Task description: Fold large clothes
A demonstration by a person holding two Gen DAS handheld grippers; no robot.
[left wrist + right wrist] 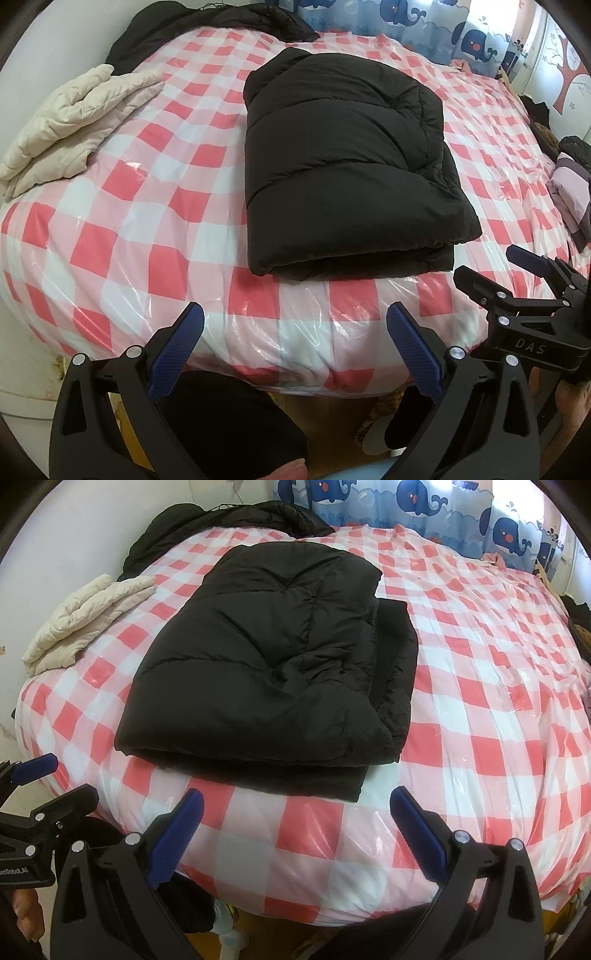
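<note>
From the left wrist, a folded black padded coat [343, 162] is seen lying on the checked bed cover [147, 206], the left gripper [295, 354] spread empty. From the right wrist, the right gripper [295, 838] is likewise held apart, short of the coat [266, 664].

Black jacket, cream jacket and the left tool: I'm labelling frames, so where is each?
Black jacket [343, 166], left wrist view, middle of its folded top.
Cream jacket [70, 129], left wrist view, quilted middle.
Left tool [293, 321], left wrist view, between its fingertips.

Bed edge [332, 834] before folded black jacket [266, 672] bare; cream jacket [85, 624] far left.
</note>
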